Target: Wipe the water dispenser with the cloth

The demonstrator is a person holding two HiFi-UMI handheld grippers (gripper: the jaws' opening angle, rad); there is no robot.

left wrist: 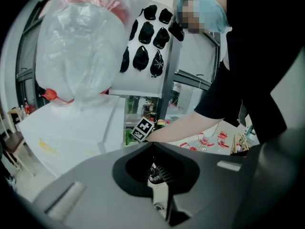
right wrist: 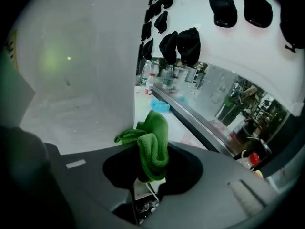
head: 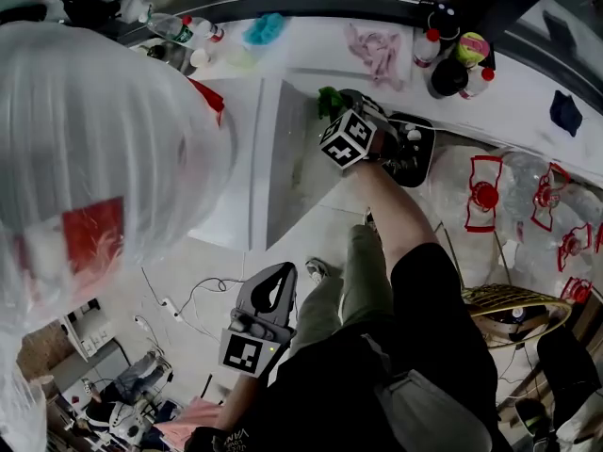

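The white water dispenser (head: 283, 158) stands in front of me with a big plastic-wrapped bottle (head: 94, 130) on top. My right gripper (head: 350, 111) is shut on a green cloth (head: 329, 100) and holds it against the dispenser's upper side panel. In the right gripper view the cloth (right wrist: 152, 149) bunches up between the jaws, right beside the white wall (right wrist: 71, 70). My left gripper (head: 273, 279) hangs low near my body, shut and empty. The left gripper view looks up at the dispenser (left wrist: 71, 128), the bottle (left wrist: 81, 46) and the right gripper's marker cube (left wrist: 143, 129).
Behind the dispenser a counter carries bottles, a pink cloth (head: 377, 50) and a blue cloth (head: 266, 28). Several empty water jugs (head: 485, 196) lie to the right, with a wicker basket (head: 509, 299) below them. Cables (head: 188, 299) trail on the floor. Black caps (left wrist: 147, 37) hang on the wall.
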